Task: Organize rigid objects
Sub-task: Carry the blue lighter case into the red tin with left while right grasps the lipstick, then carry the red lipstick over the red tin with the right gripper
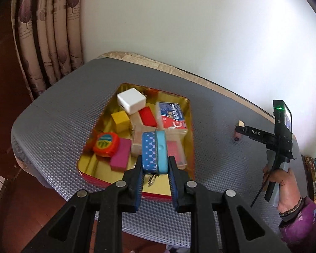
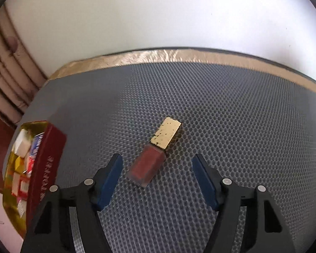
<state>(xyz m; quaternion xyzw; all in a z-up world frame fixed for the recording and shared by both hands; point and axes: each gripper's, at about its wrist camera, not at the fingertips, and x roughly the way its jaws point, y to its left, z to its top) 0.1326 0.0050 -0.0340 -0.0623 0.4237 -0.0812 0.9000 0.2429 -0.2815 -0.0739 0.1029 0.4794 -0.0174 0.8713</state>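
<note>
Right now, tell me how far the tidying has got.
Done: the tin tray already holds the white charger, yellow block, tape measure and other small items. In hand: the left gripper is shut on a small blue tin above the tray. Left: the nail polish bottle lies on the grey mat between the right gripper's open jaws, not yet gripped.
</note>
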